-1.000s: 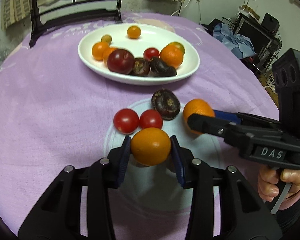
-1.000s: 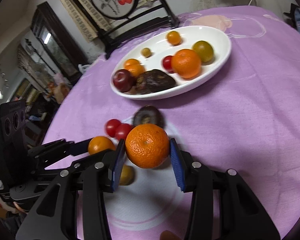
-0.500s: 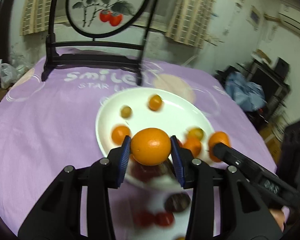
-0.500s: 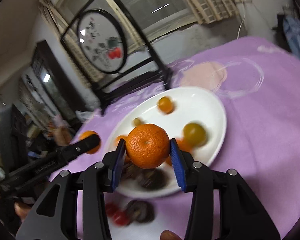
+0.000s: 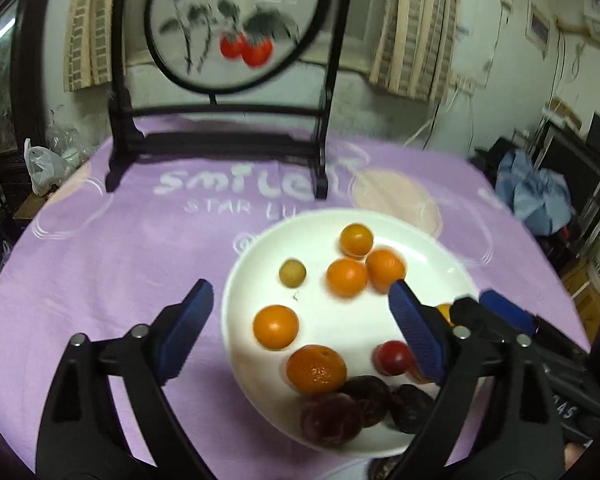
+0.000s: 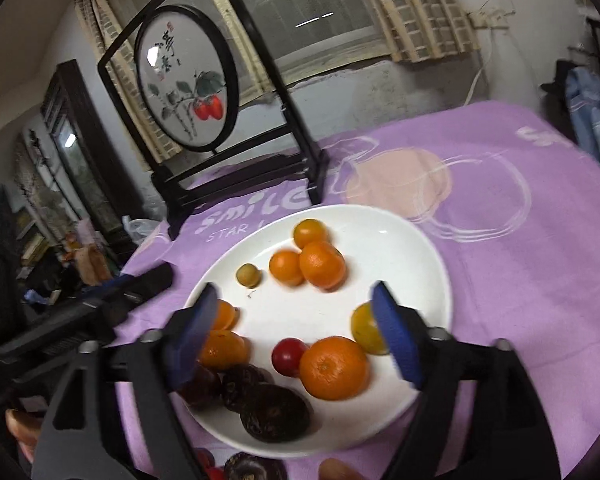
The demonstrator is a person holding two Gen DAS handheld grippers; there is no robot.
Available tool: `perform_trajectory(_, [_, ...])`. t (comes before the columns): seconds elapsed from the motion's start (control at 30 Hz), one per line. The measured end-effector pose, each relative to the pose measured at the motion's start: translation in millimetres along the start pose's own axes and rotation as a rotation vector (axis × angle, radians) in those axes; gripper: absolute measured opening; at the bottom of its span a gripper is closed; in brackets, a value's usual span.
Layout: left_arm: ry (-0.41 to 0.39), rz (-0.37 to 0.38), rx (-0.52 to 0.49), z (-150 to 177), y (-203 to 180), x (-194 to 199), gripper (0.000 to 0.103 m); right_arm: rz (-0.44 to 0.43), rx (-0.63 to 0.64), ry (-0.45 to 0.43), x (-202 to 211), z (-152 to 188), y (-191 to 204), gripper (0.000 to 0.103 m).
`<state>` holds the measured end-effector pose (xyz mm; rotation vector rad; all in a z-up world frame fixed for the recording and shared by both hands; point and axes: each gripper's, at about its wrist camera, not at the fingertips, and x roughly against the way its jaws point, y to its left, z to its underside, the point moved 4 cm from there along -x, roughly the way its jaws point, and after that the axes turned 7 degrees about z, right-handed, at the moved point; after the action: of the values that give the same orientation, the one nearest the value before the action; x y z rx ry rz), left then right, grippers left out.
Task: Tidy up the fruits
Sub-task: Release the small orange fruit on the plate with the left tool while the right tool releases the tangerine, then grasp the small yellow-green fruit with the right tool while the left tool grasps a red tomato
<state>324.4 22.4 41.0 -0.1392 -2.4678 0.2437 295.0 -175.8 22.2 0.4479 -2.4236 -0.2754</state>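
1. Over the white plate [image 5: 256,264] both my grippers hang with nothing between their blue pads; each has just been opening.
2. My left gripper [image 5: 300,332] stands wide apart above the plate's near half. My right gripper [image 6: 296,336] is likewise spread, one pad over the plate's left rim, the other over its right side.
3. Fruit in the plate, right wrist view: a dimpled orange mandarin [image 6: 334,368] at the front, a glossy red cherry tomato [image 6: 288,357] touching its left side, and a yellow-green tomato [image 6: 366,330] partly behind my right pad.
4. Toward the far rim, three orange fruits [image 6: 322,265] cluster and touch; the middle pair is motion-blurred. A small olive-yellow fruit [image 6: 248,275] lies apart to their left.
5. At the near left edge, three dark, wrinkled, rough-skinned fruits [image 6: 274,412] sit bunched together, with a smooth orange fruit [image 6: 222,350] against them.
6. The plate is shallow, glazed, oval, and rests on a purple fleece-like cloth [image 6: 520,264] with white lettering.
7. Beyond it stands a black framed screen [image 5: 236,20], its round panel painted with red fruit.
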Motion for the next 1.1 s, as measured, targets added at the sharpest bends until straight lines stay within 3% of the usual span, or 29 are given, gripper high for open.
perform_trajectory(0.13, [-0.078,-0.048,0.001,-0.8,5.9,35.4,0.101,0.142,0.135,-0.159,38.0,7.3,18.1,0.097])
perform_trajectory(0.2, [-0.081,-0.073,-0.003,6.3,10.8,47.4,0.101,0.141,0.152,-0.175,51.6,20.9,22.3,0.102])
perform_trajectory(0.3, [-0.079,-0.083,0.014,28.0,22.8,63.8,0.101,0.017,0.063,-0.057,52.6,40.4,14.1,0.102])
perform_trajectory(0.47, [-0.068,-0.159,0.056,73.3,50.8,84.3,0.101,-0.035,0.036,0.03,63.5,70.2,16.3,0.102])
perform_trajectory(0.57, [-0.071,-0.176,0.082,83.0,63.0,96.6,0.101,-0.096,0.009,0.141,67.6,93.7,25.0,0.102])
perform_trajectory(0.6, [-0.076,-0.183,0.091,83.9,65.7,98.2,0.101,-0.122,0.02,0.195,68.2,103.4,30.7,0.102])
perform_trajectory(0.7, [-0.071,-0.208,0.104,85.1,72.5,98.0,0.101,-0.109,0.141,0.239,75.5,122.2,45.5,0.099])
perform_trajectory(0.83, [-0.047,-0.209,0.116,86.2,75.6,93.3,0.101,-0.044,0.314,0.27,77.3,141.6,59.4,0.081])
perform_trajectory(0.97, [-0.044,-0.217,0.1,87.0,73.7,93.9,0.101,-0.049,0.315,0.32,70.1,148.3,57.7,0.059])
perform_trajectory(1.1, [-0.028,-0.197,0.106,87.4,72.7,92.4,0.101,-0.048,0.357,0.329,68.3,155.2,62.8,0.05])
